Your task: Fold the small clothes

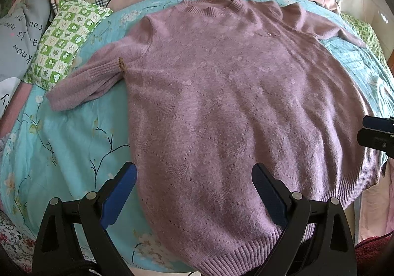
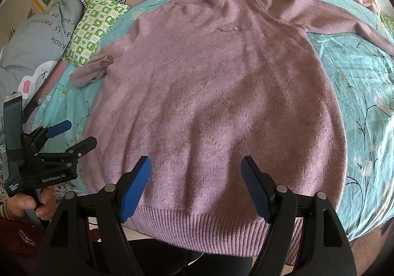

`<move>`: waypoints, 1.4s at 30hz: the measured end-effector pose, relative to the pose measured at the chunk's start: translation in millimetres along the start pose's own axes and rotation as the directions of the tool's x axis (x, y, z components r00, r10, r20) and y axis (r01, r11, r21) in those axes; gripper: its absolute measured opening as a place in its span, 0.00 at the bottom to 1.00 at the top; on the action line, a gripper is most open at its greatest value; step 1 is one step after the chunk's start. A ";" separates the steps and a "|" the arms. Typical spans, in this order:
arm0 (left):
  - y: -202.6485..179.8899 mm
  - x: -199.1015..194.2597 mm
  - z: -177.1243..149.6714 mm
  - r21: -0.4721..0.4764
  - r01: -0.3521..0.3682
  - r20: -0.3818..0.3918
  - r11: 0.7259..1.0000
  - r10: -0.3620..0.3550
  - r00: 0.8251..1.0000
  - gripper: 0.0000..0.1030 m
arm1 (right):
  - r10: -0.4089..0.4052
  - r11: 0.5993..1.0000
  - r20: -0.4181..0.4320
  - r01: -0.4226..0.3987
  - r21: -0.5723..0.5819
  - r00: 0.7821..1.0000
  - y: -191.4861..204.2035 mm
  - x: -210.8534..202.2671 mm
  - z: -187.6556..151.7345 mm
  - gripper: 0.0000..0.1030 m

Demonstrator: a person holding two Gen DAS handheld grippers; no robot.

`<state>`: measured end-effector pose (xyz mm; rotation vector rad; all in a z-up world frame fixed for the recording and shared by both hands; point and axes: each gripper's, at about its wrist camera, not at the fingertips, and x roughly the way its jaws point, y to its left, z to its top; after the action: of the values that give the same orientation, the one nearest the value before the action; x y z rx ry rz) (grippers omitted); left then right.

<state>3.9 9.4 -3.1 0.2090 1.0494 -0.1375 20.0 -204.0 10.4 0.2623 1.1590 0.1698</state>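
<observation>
sweater (image 1: 221, 103) flat on bedsheet (image 1: 61, 148) | left gripper (image 1: 194, 192) agape | right gripper (image 2: 195, 185) agape

Black claws with blue pads

The left claw (image 2: 73, 134) has black plastic arms, silver pivot screws and white "GenRobot.AI" lettering (on its body); the right claw (image 2: 195, 186) has ribbed blue pads (image 2: 254, 191). A bare-skinned hand (image 2: 37, 203) grips the handle.

Soft, even daylight fills both sharply focused fisheye views, laying faint shadows in the ripples of the fuzzy mauve knitted sweater (image 1: 221, 103) (image 2: 216, 103), while edges bow strongly, corners vignette black, and the upper right glares white.
</observation>
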 end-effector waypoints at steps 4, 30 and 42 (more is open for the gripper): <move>1.0 3.0 2.3 -0.008 0.011 -0.008 1.000 -0.011 1.000 0.92 | 0.001 1.000 -0.003 -0.001 -0.001 1.000 0.7 2.1 3.1 0.74; -3.7 20.0 23.4 -0.018 0.042 -0.029 0.999 -0.042 0.999 0.92 | 0.018 0.999 -0.022 -0.017 0.039 1.000 -11.6 10.7 18.7 0.74; 16.6 38.1 86.4 -0.116 0.047 0.025 0.992 -0.044 0.999 0.92 | -0.081 0.976 0.076 0.064 0.209 0.994 -109.2 -14.3 73.0 0.74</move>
<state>99.1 4.6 7.0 0.0777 1.0365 -0.1194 81.2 -320.9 18.6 0.4060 1.1018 -0.0267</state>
